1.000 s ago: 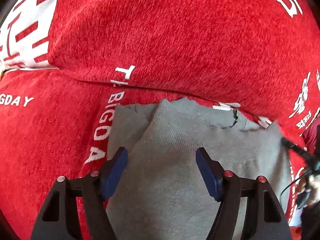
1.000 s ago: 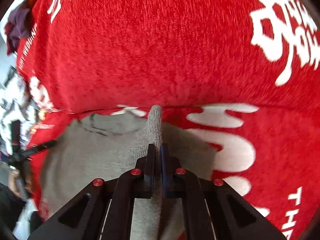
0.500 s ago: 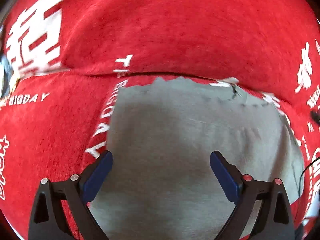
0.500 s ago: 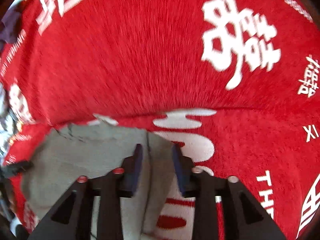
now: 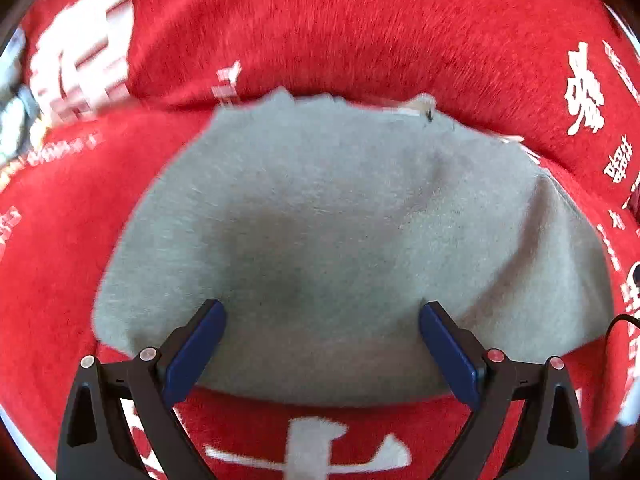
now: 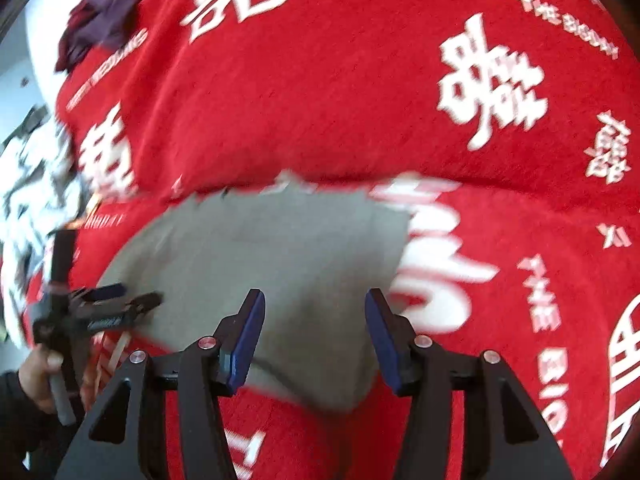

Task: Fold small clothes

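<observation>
A small grey knit garment [image 5: 340, 240] lies folded flat on a red blanket [image 5: 360, 32] with white lettering. My left gripper [image 5: 322, 344] is open and empty, jaws wide, above the garment's near edge. In the right wrist view the garment [image 6: 272, 248] lies ahead, and my right gripper [image 6: 314, 336] is open and empty over its near right corner. The left gripper [image 6: 100, 308] shows at the left of that view, held in a hand.
A dark purple cloth [image 6: 100, 20] lies at the blanket's far left edge. A black and white patterned fabric [image 6: 28, 184] lies off the blanket's left side. The red blanket [image 6: 400, 80] covers the whole work surface.
The right gripper has let go of the grey garment and opened. Both grippers have drawn back, and the garment now lies flat. The left gripper opened wider.
</observation>
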`<state>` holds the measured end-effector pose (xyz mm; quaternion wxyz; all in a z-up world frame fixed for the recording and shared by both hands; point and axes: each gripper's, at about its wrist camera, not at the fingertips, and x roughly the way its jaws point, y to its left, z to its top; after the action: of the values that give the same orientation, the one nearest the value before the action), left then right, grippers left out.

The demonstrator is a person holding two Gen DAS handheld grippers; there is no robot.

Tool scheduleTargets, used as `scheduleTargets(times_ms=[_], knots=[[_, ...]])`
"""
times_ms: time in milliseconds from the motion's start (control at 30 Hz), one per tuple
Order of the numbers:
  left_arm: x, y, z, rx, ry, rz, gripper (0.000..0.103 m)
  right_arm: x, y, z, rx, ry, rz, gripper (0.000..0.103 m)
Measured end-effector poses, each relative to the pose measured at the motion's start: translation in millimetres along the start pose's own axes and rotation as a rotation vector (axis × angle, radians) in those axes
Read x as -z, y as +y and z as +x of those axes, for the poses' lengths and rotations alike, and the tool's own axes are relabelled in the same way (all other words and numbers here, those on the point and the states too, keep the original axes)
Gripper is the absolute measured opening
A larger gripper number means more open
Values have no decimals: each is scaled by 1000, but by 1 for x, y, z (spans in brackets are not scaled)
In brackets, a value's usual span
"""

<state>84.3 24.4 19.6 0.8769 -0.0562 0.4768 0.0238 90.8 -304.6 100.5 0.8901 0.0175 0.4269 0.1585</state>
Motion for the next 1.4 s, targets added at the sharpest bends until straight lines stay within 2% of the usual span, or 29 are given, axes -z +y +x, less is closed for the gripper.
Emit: scheduleTargets(times_ms=[33, 100, 233, 300, 333, 433, 567, 900, 1167, 1400], knots=[[5, -1, 0, -25, -12, 15, 103, 8, 3, 7, 0, 29, 3, 57], [14, 2, -2, -11, -93, 31, 103, 22, 9, 19, 16, 81, -13, 57], [-8, 7, 6, 30, -67, -3, 103, 35, 12, 17, 23, 90, -2, 57], [-22, 9, 21, 40, -91, 35, 103, 33, 9, 7, 25, 72, 19, 57], [-22, 11, 28, 64, -69, 43, 103, 32, 7, 2, 21, 55, 36, 57], [-15, 20, 28, 114, -97, 5, 103, 26, 2, -15, 36, 22, 43, 57], [-13, 12, 31, 72, -91, 35, 103, 23, -6, -27, 52, -14, 65, 62], [-12, 14, 31, 81, -93, 27, 103, 24, -12, -35, 15, -33, 131, 62], [-12, 15, 32, 82, -92, 27, 103, 15, -12, -89, -10, -152, 101, 63], [-12, 15, 32, 82, -92, 28, 103, 8, -11, -115, -29, -220, 93, 63]])
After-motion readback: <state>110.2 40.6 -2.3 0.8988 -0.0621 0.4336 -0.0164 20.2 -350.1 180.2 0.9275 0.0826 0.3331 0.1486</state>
